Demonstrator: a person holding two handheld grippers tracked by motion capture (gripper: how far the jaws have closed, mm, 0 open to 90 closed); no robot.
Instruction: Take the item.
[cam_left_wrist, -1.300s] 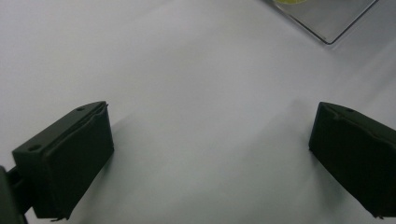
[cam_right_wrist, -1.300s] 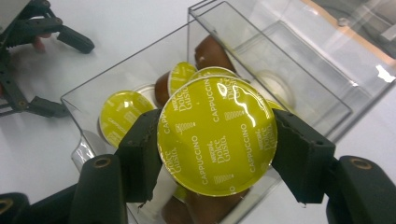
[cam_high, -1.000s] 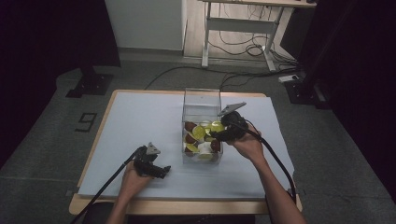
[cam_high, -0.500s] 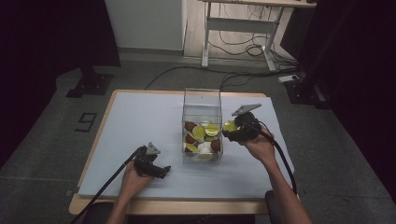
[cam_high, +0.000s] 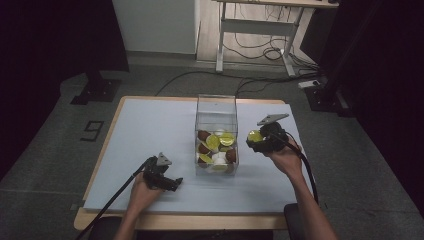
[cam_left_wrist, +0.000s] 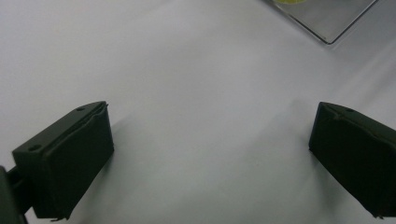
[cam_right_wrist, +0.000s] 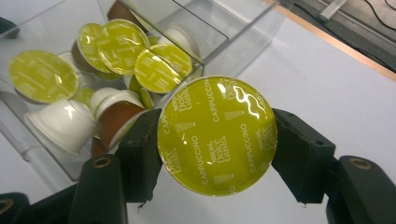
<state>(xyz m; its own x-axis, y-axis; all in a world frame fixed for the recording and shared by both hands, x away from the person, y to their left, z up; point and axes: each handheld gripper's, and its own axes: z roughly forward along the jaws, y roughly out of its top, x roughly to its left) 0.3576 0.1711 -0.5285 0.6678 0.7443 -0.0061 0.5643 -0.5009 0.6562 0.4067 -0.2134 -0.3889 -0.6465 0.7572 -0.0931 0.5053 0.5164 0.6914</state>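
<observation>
Capsule with a yellow-green foil lid reading "Cappuccino", clamped between both jaws of the right hand-held gripper, lid facing that gripper's camera; held above the pale desk, just to the right of the clear box.

Largest to smallest around it:

Desk with a light surface and a wooden edge, bare to the right of the capsule. Beyond its far edge, a metal frame on legs with cables lying on the floor beneath.

Clear plastic box, open at the top, near the middle of the desk, between the two hands. Near wall of the box directly beside the held capsule in the right gripper view, close to the left jaw.

Loose pile of capsules inside the box: green-lidded, brown-bodied and white ones, tumbled against each other at the near end.

Left hand-held gripper low over the desk, near the front edge and well apart from the box; jaws spread wide, nothing between them, only a corner of the box ahead of them.
</observation>
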